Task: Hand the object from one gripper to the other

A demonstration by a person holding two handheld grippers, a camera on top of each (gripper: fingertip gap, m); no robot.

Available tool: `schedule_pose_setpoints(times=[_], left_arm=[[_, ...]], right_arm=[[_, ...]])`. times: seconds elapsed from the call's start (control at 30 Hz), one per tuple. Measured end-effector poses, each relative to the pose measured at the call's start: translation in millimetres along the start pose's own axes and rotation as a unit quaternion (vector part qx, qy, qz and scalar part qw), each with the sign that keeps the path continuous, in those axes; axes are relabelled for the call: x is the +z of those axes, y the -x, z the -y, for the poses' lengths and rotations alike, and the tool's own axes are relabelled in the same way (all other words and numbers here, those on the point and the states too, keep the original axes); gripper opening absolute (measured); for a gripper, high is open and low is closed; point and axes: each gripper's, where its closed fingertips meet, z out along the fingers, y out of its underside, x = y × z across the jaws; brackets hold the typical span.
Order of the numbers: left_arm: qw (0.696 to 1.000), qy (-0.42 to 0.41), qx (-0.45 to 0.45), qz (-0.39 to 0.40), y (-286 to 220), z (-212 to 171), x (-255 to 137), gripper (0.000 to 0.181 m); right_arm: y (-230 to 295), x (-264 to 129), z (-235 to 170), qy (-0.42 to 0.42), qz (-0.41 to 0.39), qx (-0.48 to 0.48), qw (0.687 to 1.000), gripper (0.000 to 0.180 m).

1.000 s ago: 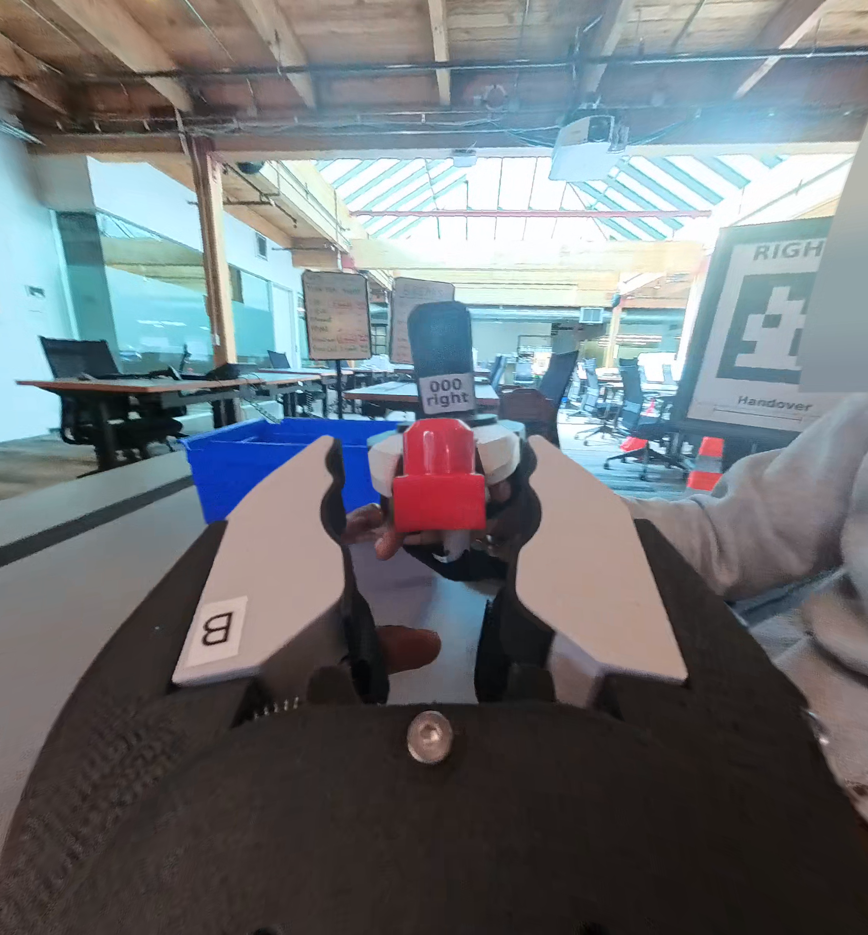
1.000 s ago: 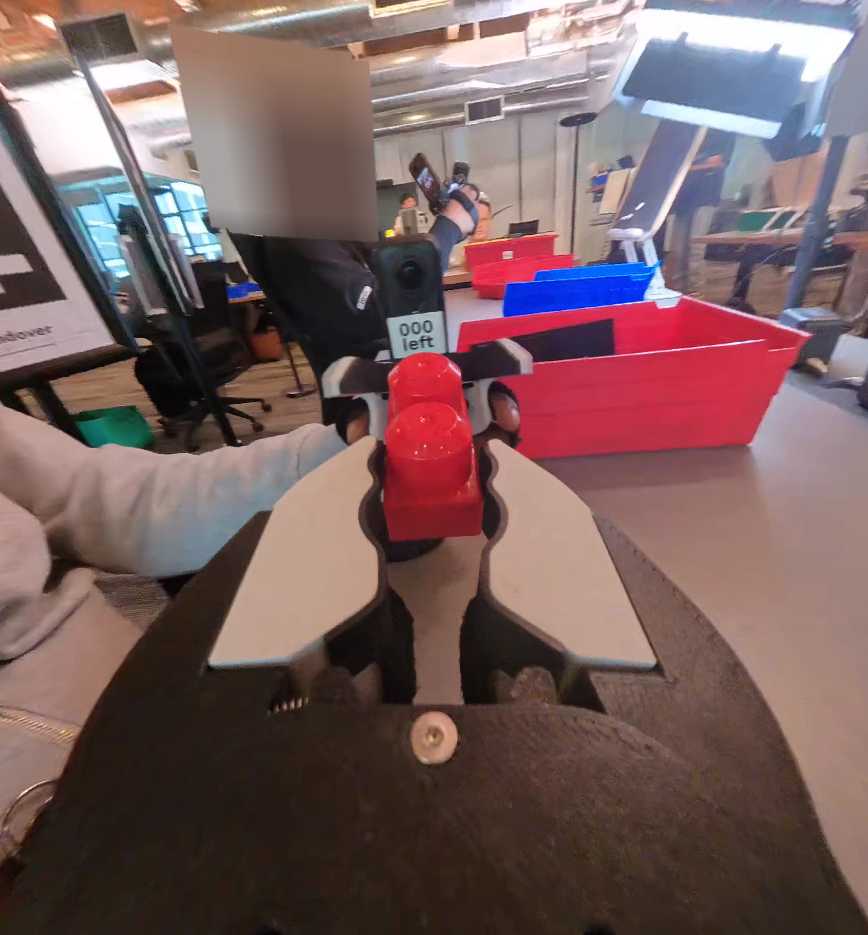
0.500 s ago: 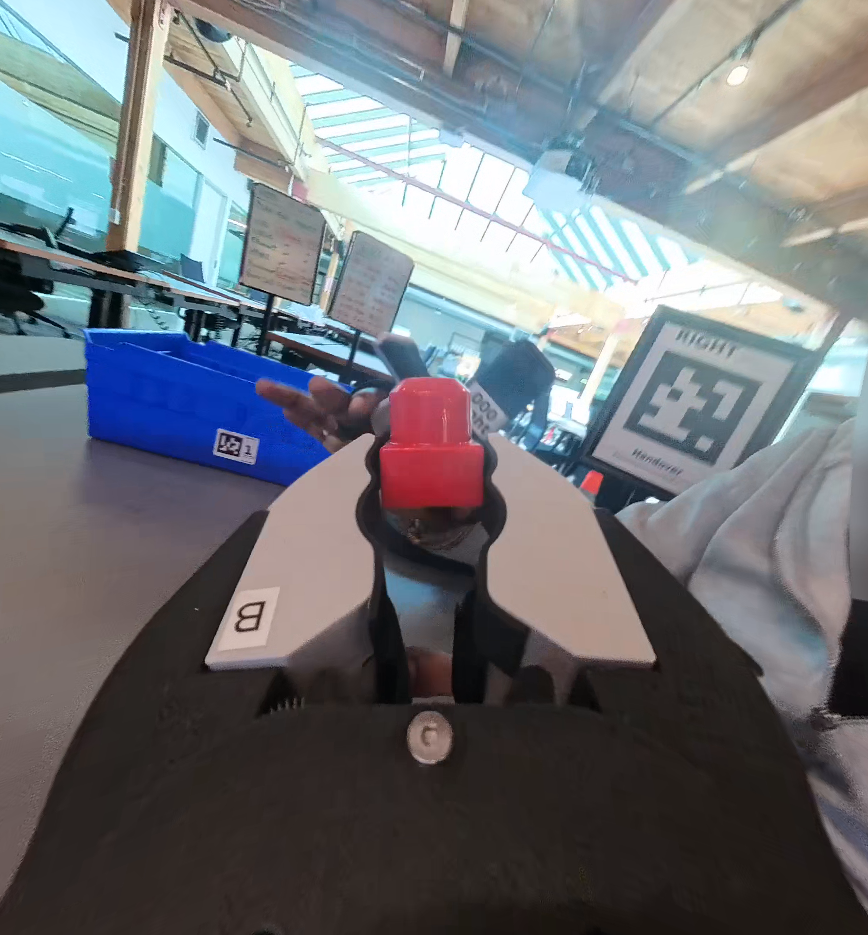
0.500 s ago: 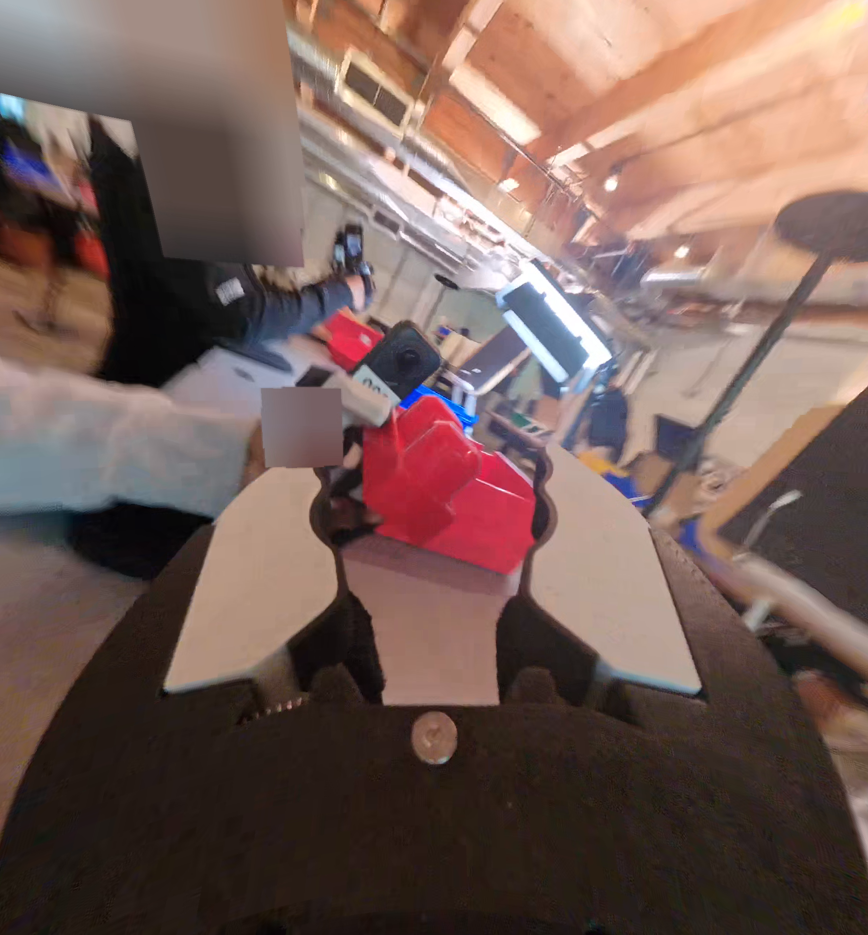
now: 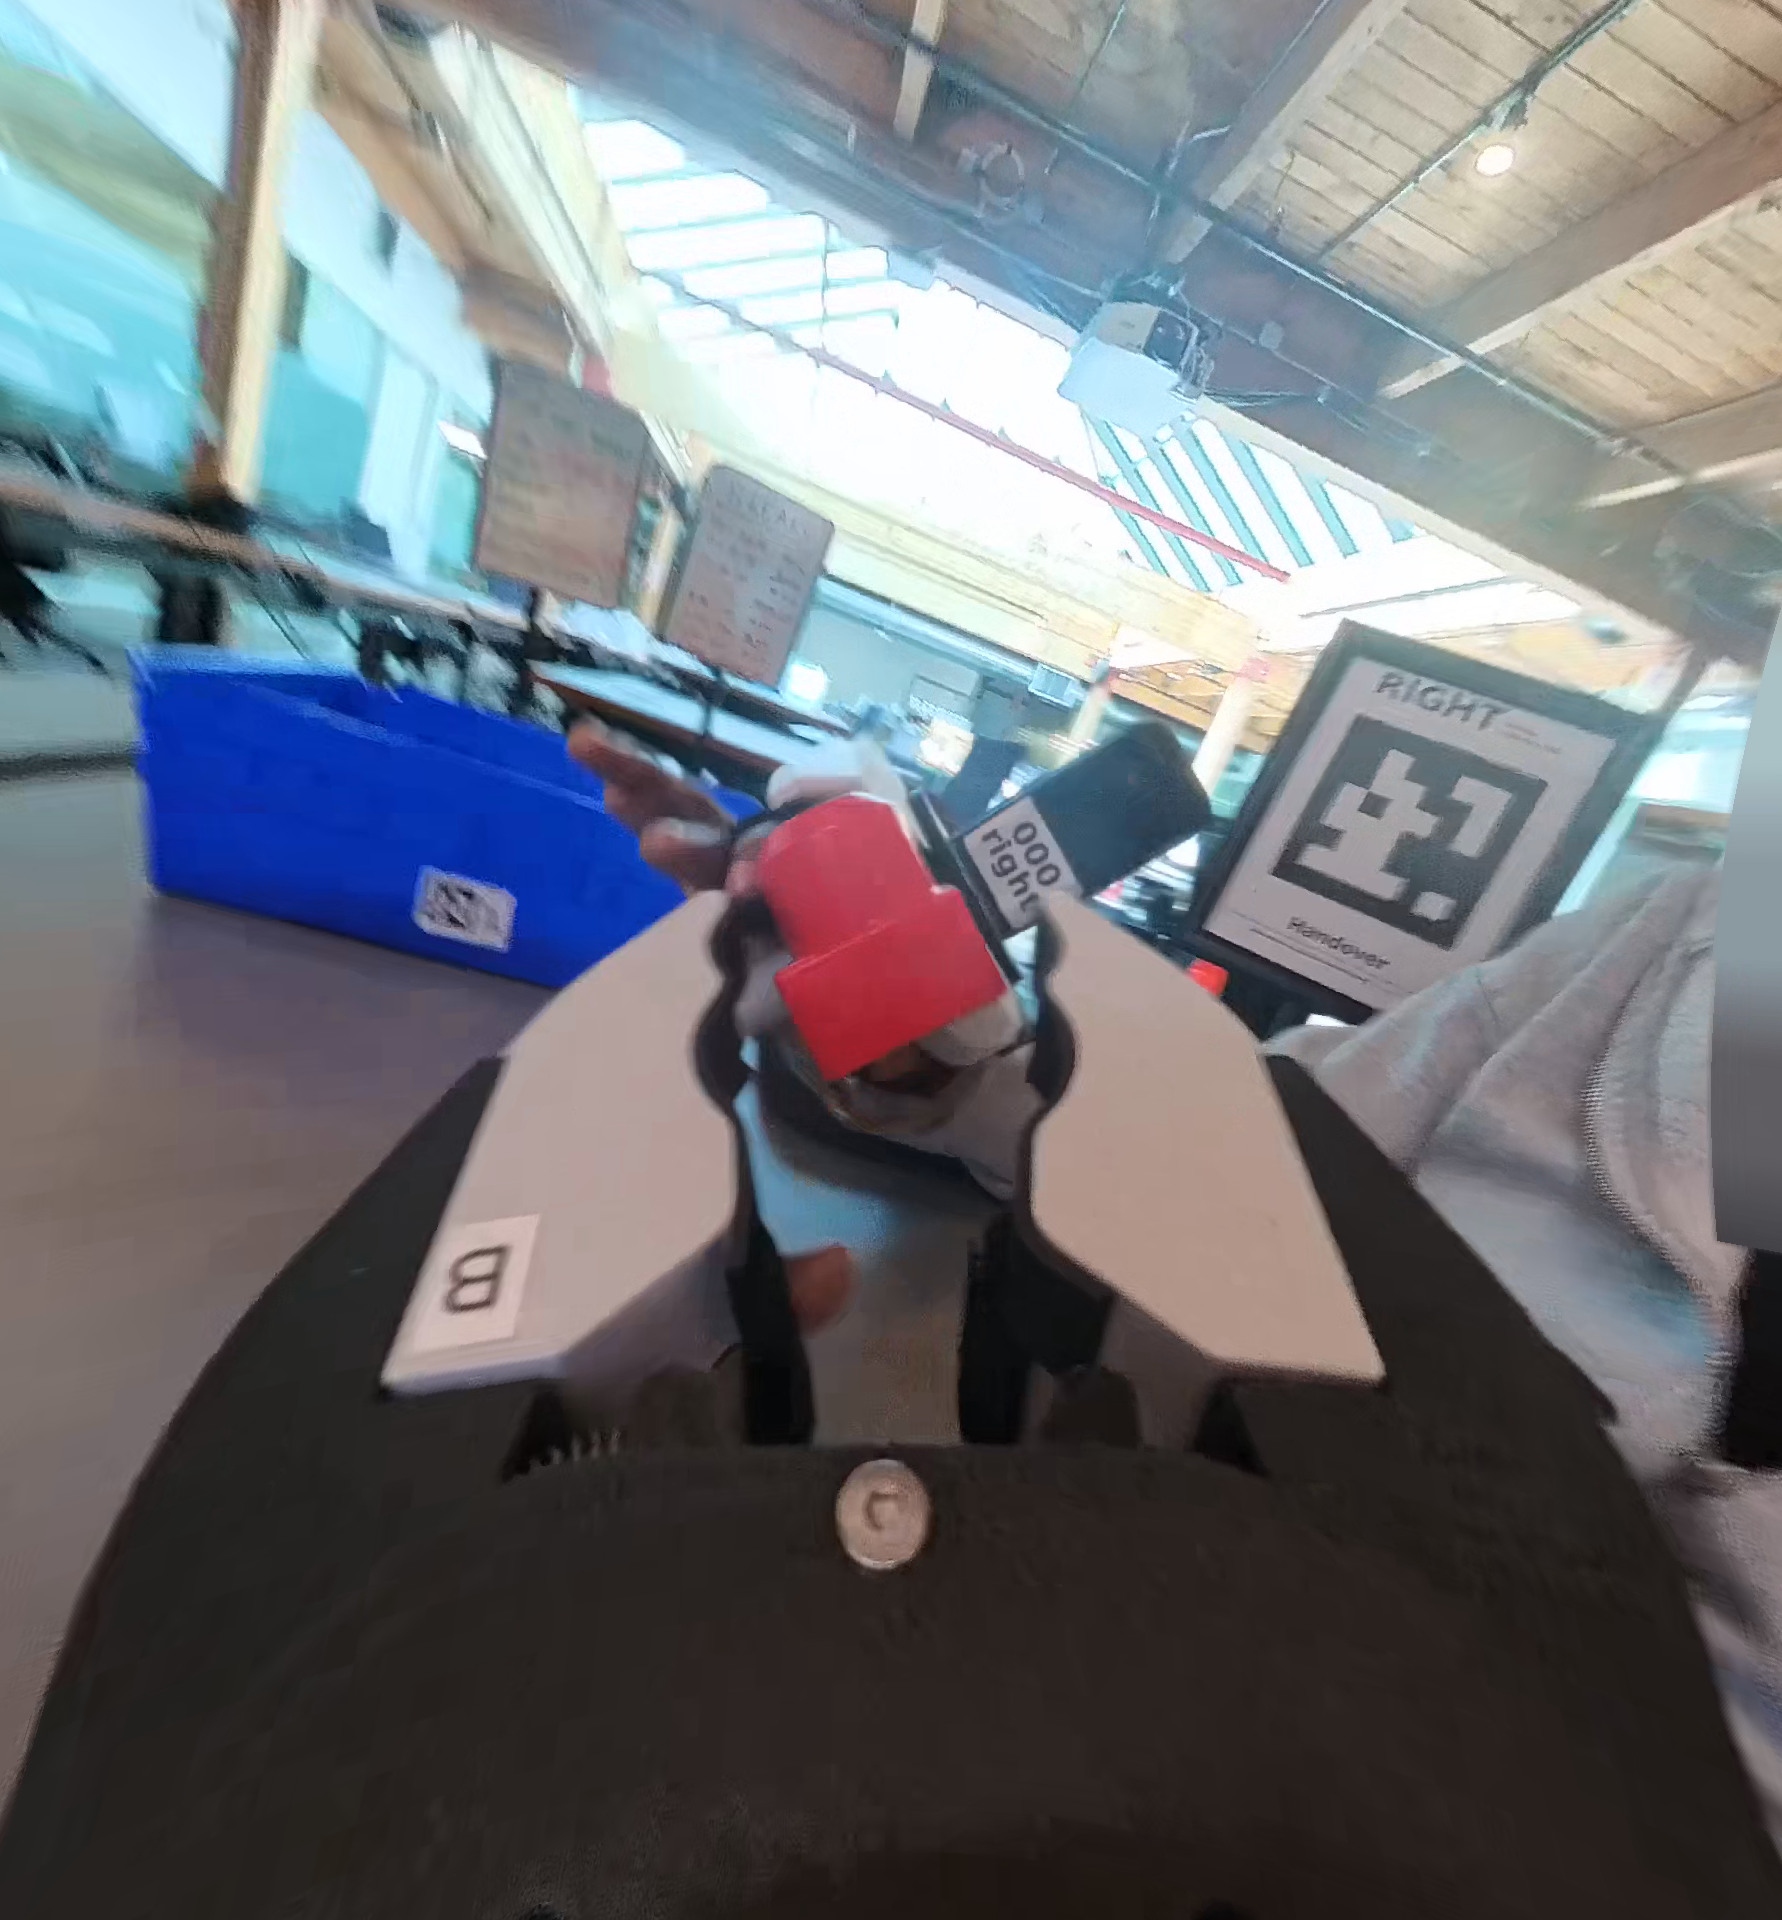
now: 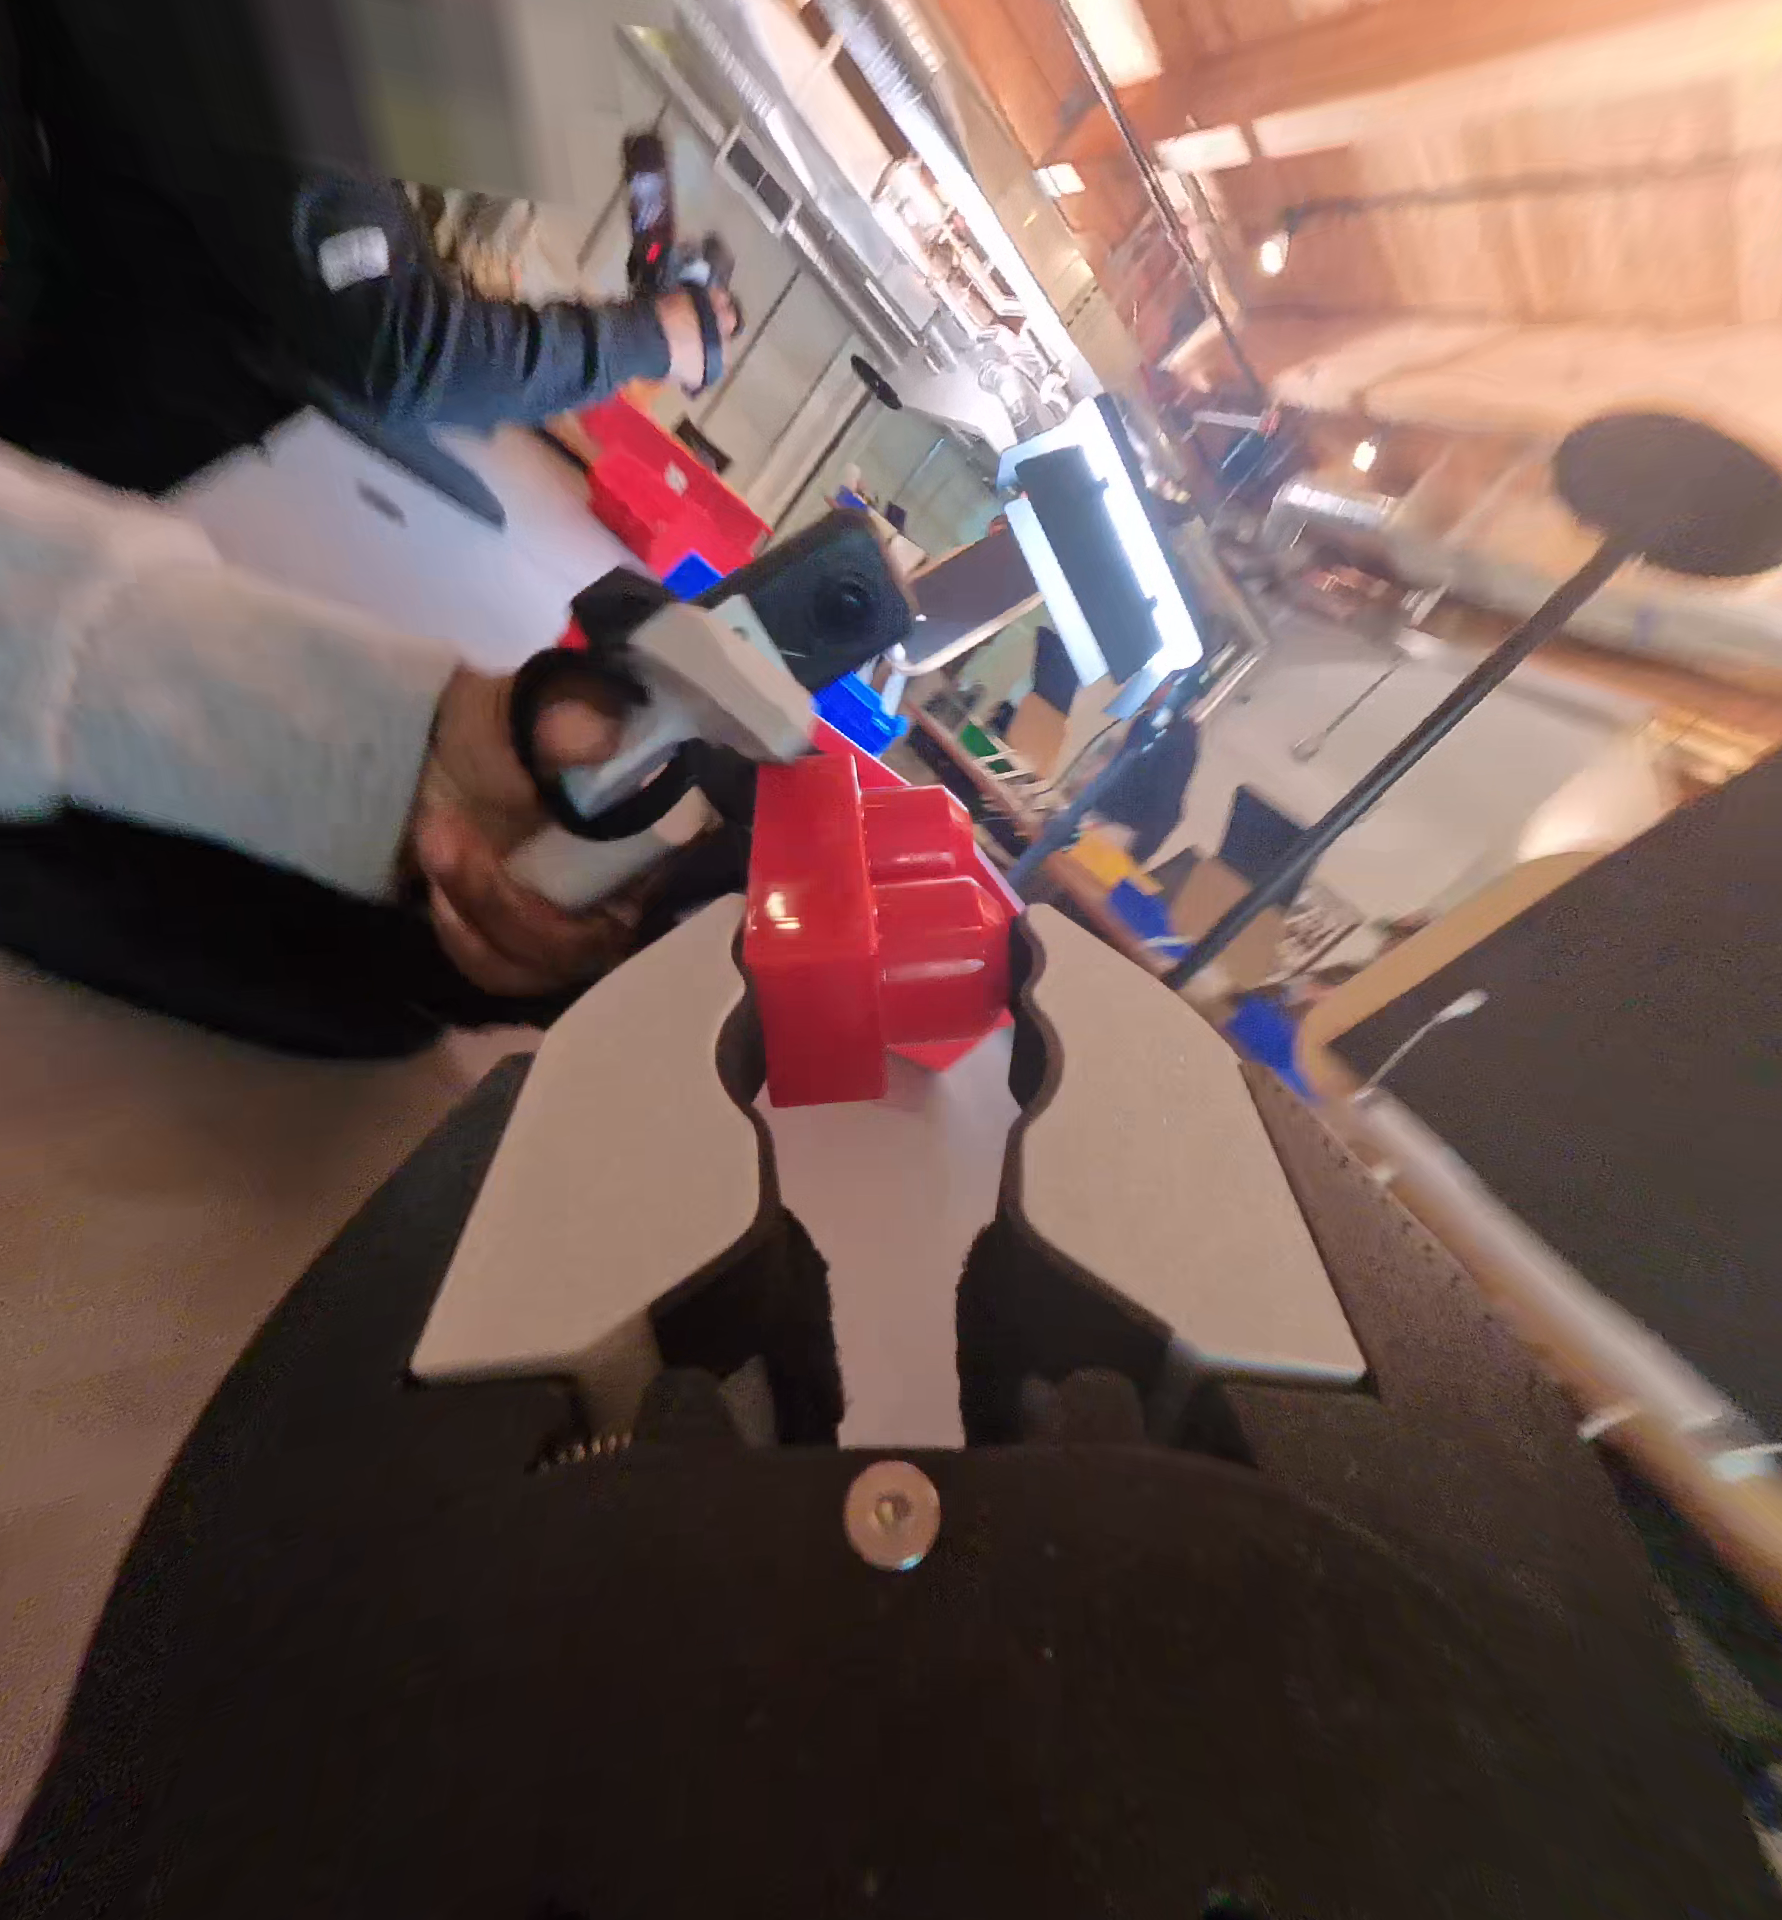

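Note:
The red brick point(image 5: 866, 935) sits tilted between the fingertips of my left gripper point(image 5: 882, 956), whose fingers stand a little apart from it on both sides, so it is open. The right gripper's white fingertips point(image 5: 960, 1039) show around the brick from behind, with its black camera body above. In the right wrist view my right gripper point(image 6: 876, 966) is shut on the red brick point(image 6: 845, 935), studs pointing right. The left gripper point(image 6: 700, 686) is just up and left of the brick, its finger tip at the brick's top edge.
A blue bin point(image 5: 347, 810) stands on the grey table point(image 5: 139, 1091) at the left. A framed marker sign point(image 5: 1406, 831) stands at the right, behind a grey sleeve point(image 5: 1489, 1091). Red bins point(image 6: 658, 488), a person in dark clothes and a black lamp pole point(image 6: 1386, 779) are farther off.
A second ago the right gripper held the brick; half a second ago the left was shut on it and the right open. Now the left has opened and the right is shut on it, turned.

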Motion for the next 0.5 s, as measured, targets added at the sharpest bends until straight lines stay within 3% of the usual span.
schedule_pose_setpoints(times=[0.1,0.17,0.33,0.5], left_arm=[[0.984,-0.044,0.167,0.053,1,12,0,0.085],[0.976,-0.030,0.203,0.071,3,11,0,0.087],[0.990,-0.066,0.125,0.030,-4,18,0,0.075],[0.987,-0.005,0.157,0.027,-5,-2,7,0.067]], right_arm=[[-8,-3,-5,-0.003,0.042,0.219,0.975,0.045],[-11,-8,2,-0.034,0.075,0.313,0.946,0.044],[-2,-9,4,-0.028,0.111,0.332,0.936,0.045],[7,-6,0,-0.010,0.134,0.351,0.927,0.045]])
